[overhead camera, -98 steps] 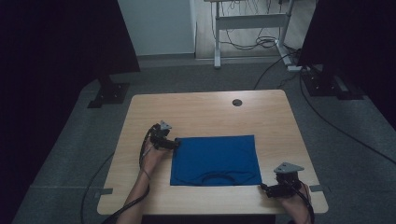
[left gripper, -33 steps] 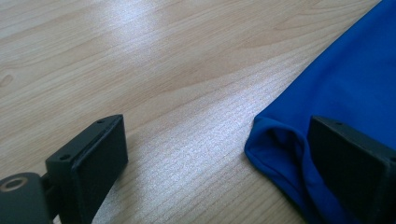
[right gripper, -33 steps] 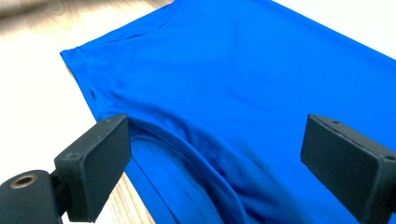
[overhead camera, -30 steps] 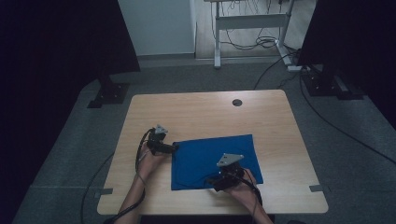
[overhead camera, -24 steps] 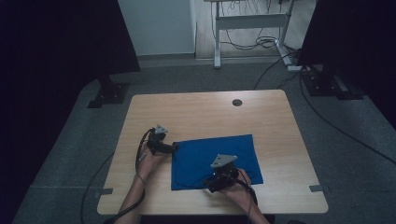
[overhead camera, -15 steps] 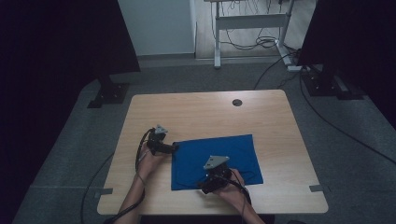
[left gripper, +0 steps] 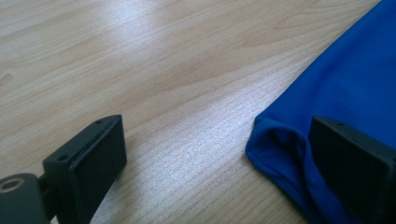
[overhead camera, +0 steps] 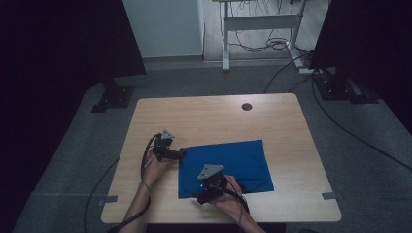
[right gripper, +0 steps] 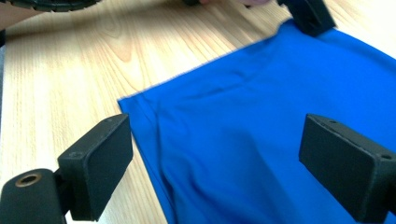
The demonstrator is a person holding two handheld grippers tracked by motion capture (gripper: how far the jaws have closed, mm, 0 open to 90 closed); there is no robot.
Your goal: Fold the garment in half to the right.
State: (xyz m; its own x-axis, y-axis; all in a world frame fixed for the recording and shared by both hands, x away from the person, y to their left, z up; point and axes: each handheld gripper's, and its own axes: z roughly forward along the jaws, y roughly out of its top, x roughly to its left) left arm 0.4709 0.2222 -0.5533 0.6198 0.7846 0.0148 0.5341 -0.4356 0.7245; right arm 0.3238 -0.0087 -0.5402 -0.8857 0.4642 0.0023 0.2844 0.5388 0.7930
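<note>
A pale wooden table (overhead camera: 214,116) takes up the middle of the high view, standing on grey carpet with dark stands and cables behind it, and a small round cable port (overhead camera: 247,106) sits near its far edge. On the near half of the tabletop lies a blue cloth (overhead camera: 238,160), spread flat in a rough rectangle with its near edge close to the table's front edge. The person's forearms come in from the bottom. The right gripper (overhead camera: 203,196) is over the cloth's near left corner; its own view shows both black jaws standing wide apart, one above bare wood just beside the cloth's corner (right gripper: 122,101) and the other above the blue fabric, with nothing pinched between them. The left gripper (overhead camera: 180,154) lies at the cloth's far left corner; in its own view the jaws are also well apart, one over bare wood and the other above the cloth, where a small rolled fold (left gripper: 275,140) of the hem lies just beside that jaw, unclamped.
</note>
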